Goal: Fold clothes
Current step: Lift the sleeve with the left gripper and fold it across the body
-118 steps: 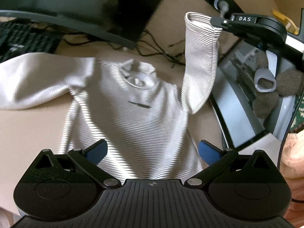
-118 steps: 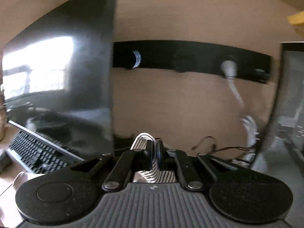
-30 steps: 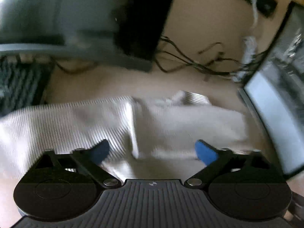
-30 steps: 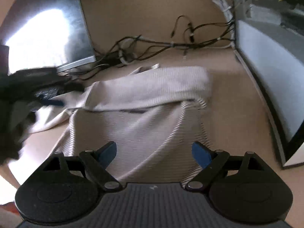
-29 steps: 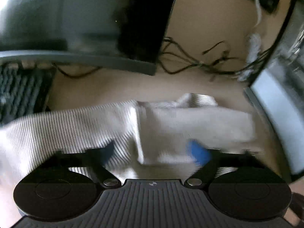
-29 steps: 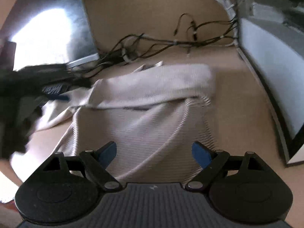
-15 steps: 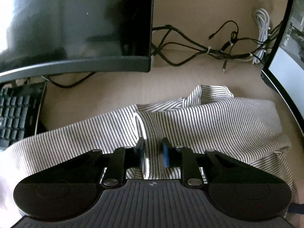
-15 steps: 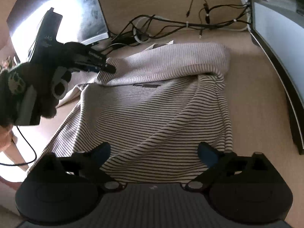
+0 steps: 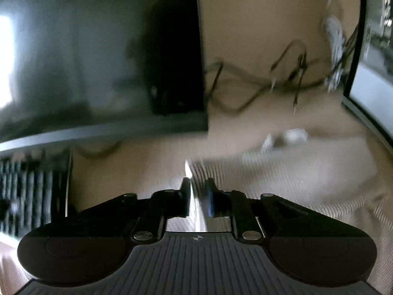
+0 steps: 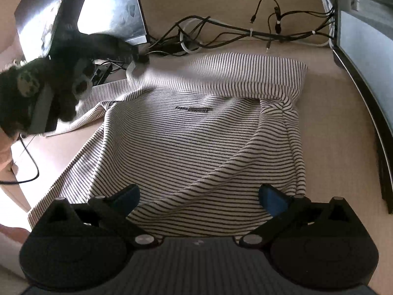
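A white long-sleeved shirt with thin dark stripes (image 10: 196,147) lies face up on the tan desk. One sleeve (image 10: 233,73) is folded across the top by the collar. My left gripper (image 9: 198,191) is shut on the cuff of that sleeve (image 9: 194,196) and holds it lifted; it also shows in the right wrist view (image 10: 140,60) at the shirt's upper left. The left wrist view is blurred. My right gripper (image 10: 199,196) is open and empty above the shirt's lower hem.
A dark monitor (image 9: 98,61) and a keyboard (image 9: 29,191) stand at the left. A tangle of cables (image 10: 245,32) lies behind the shirt. A second screen (image 10: 363,61) borders the right side.
My left gripper closed on the sleeve cuff and has lifted it up and to the left. My right gripper stays open and has barely moved.
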A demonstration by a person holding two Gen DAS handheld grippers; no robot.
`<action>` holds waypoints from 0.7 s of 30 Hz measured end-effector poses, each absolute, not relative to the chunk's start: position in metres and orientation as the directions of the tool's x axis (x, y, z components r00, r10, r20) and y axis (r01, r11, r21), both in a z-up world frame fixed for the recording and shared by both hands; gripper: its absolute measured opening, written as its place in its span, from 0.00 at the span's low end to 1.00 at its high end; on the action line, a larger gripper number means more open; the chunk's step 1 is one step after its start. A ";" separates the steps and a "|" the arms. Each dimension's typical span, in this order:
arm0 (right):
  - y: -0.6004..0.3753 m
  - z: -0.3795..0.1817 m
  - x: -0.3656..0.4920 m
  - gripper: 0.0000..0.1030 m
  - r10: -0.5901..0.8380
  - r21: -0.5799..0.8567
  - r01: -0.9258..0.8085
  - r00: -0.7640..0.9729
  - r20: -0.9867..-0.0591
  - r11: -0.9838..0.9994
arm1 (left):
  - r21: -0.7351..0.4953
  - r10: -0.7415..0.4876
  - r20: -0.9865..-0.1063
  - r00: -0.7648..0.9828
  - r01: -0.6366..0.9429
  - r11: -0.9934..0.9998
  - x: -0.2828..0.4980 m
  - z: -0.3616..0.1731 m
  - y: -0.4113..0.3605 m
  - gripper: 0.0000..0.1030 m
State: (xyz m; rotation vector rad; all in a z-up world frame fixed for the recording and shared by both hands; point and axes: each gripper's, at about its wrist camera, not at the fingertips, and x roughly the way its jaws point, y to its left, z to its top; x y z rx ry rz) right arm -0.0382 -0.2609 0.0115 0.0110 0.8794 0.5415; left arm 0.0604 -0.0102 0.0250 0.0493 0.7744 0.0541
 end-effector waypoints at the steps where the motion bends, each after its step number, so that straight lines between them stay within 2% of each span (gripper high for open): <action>1: -0.261 0.012 -0.038 1.00 0.453 0.229 -0.440 0.516 -0.727 0.869 | 0.061 0.070 -0.714 0.697 -0.038 0.997 0.057 0.020 -0.008 0.30; 2: -0.262 0.012 -0.038 1.00 0.451 0.231 -0.433 0.520 -0.725 0.871 | 0.047 0.074 -0.721 0.689 -0.058 0.997 0.052 0.018 -0.003 0.45; 4: -0.260 0.011 -0.038 1.00 0.442 0.224 -0.426 0.529 -0.725 0.877 | 0.006 0.076 -0.726 0.684 -0.104 0.995 0.036 0.021 0.014 0.56; 12: -0.246 0.009 -0.039 1.00 0.395 0.177 -0.402 0.564 -0.725 0.899 | -0.088 0.118 -0.765 0.633 -0.285 0.955 -0.039 0.025 0.077 0.60; 18: -0.239 0.025 -0.055 1.00 0.379 0.212 -0.327 0.620 -0.687 0.921 | -0.098 0.307 -0.697 0.648 -0.510 0.855 -0.094 0.042 0.149 0.68; 21: -0.233 0.044 -0.073 1.00 0.404 0.273 -0.298 0.642 -0.652 0.915 | -0.110 0.352 -0.692 0.630 -0.574 0.811 -0.110 0.036 0.185 0.73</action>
